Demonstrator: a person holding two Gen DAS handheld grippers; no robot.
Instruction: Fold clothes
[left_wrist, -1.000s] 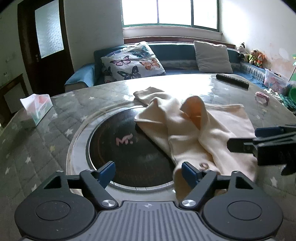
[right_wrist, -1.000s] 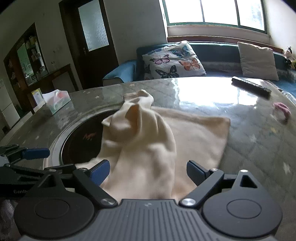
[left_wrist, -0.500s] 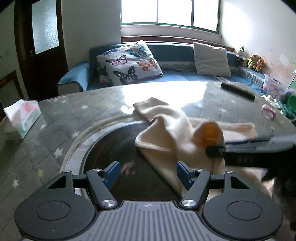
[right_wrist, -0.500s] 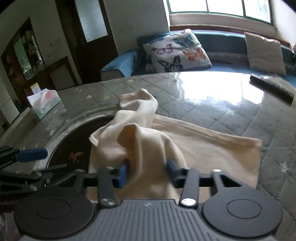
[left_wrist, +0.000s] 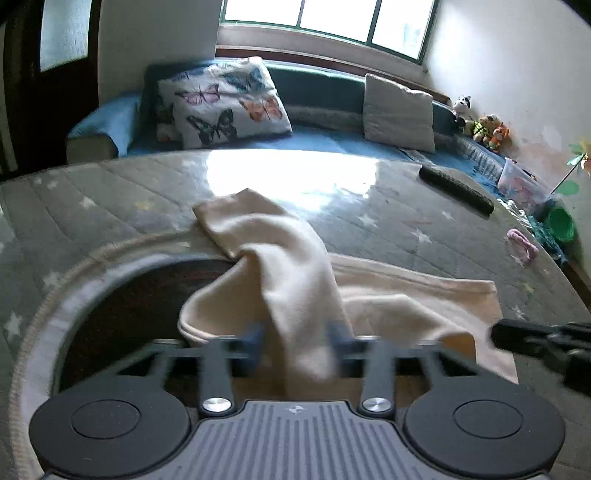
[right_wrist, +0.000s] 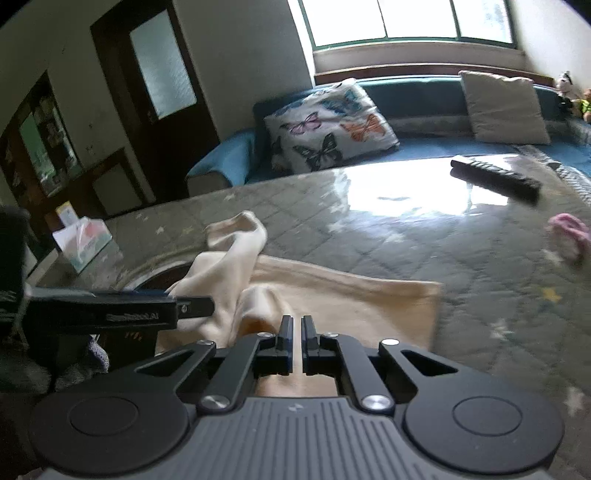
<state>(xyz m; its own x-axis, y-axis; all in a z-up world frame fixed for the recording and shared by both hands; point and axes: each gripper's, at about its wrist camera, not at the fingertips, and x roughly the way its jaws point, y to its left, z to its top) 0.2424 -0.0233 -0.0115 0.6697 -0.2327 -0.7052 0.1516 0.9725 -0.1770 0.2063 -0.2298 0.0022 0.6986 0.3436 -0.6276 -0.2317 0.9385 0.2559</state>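
Now, my left gripper (left_wrist: 295, 341) is pinching a lifted fold of the cream cloth (left_wrist: 295, 266), my right gripper (right_wrist: 297, 341) is squeezing its near edge tight, cloth lying on the grey table (right_wrist: 424, 236), near side.

Garment (left_wrist: 295, 273) on table (left_wrist: 110, 199); remote (left_wrist: 456, 190) beyond, right.

This is a living room in a home. A blue sofa (left_wrist: 325, 136) with pillows (left_wrist: 225, 101) sits at 12 o'clock, soft toys (left_wrist: 484, 127) at 2 o'clock.
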